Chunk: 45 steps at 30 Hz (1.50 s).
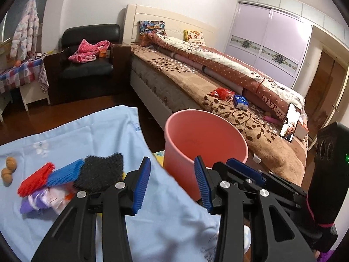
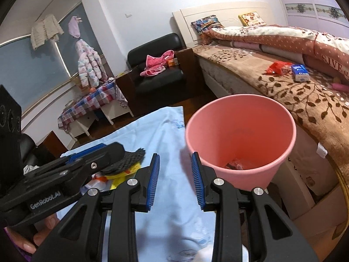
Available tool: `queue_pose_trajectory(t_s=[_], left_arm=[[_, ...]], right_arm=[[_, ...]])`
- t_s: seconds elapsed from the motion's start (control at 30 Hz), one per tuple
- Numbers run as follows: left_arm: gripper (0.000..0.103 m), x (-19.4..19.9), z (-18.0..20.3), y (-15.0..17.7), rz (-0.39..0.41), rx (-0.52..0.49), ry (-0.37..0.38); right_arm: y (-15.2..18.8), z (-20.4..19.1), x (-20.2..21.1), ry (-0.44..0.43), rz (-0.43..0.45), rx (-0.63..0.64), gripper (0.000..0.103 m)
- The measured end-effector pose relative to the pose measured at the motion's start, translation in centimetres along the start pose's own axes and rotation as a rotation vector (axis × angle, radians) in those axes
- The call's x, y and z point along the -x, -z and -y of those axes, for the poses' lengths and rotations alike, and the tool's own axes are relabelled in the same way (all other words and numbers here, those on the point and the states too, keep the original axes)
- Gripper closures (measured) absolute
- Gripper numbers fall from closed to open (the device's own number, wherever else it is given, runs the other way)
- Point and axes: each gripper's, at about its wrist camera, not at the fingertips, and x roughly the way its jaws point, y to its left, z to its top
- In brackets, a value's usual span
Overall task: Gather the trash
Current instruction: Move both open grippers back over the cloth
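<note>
1. Foreground, left wrist view: the left gripper (image 1: 172,183) fills the lower frame with its blue-padded jaws spread wide and nothing between them, above a pale blue cloth (image 1: 72,135).
2. Foreground, right wrist view: the right gripper (image 2: 175,180) sits low in the frame, its jaws parted and empty; the left gripper's black body crosses the lower left, with a person's fingers (image 2: 41,238) wrapped under it.
3. Left of centre, on the cloth: a heap of trash, with a red foam net (image 1: 36,182), a blue foam net (image 1: 65,172), a black mesh pad (image 1: 99,171) and purple-and-white wrappers (image 1: 41,199) lying together. Two walnuts (image 1: 8,169) sit at the far left edge.
4. Centre: a pink waste bin (image 2: 240,137) stands just beside the cloth's right edge, a few scraps visible at its bottom.
5. Right and beyond: a bed with a brown leaf-patterned blanket (image 1: 218,100) holds a red wrapper (image 1: 222,92) and a blue tissue pack (image 1: 241,101) side by side.
6. Background, upper left: a black armchair (image 1: 87,65) carries pink clothing (image 1: 89,50).
</note>
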Motion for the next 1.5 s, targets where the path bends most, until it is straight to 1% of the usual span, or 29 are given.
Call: queue_pose_trajectory(t_s=[0.17, 0.3, 0.43, 0.73, 0.9, 1.1, 1.4, 1.5], left_arm=[[0.062, 2.9, -1.8, 0.5, 0.040, 0.018, -0.020], [0.062, 5.6, -4.2, 0.8, 0.084, 0.055, -0.039], [0.062, 7.6, -6.2, 0.8, 0.118, 0.086, -0.061], [0.062, 10.3, -10.9, 1.6, 0.138, 0.165, -0.122], [0.062, 12.3, -13.4, 2.1, 0.170, 0.215, -0.161], [0.062, 13.9, -15.1, 2.5, 0.200, 0.220, -0.221], [0.061, 14.3, -16.5, 3.9, 0.180, 0.215, -0.266], [0.061, 14.3, -16.9, 4.3, 0.174, 0.210, -0.275]], right_arm=[[0.0, -2.0, 0.4, -0.013, 0.002, 0.023, 0.072], [-0.1, -3.5, 0.7, -0.022, 0.008, 0.046, 0.072], [-0.5, -5.0, 1.3, -0.048, 0.018, 0.054, 0.072], [-1.0, -8.3, 1.5, -0.081, 0.018, 0.102, 0.072], [-1.2, -9.9, 2.2, -0.096, 0.025, 0.142, 0.072], [-0.9, -10.1, 3.4, -0.089, 0.032, 0.158, 0.072], [-0.3, -10.3, 3.9, -0.078, 0.021, 0.162, 0.072], [-0.3, -10.0, 3.5, -0.088, 0.005, 0.153, 0.072]])
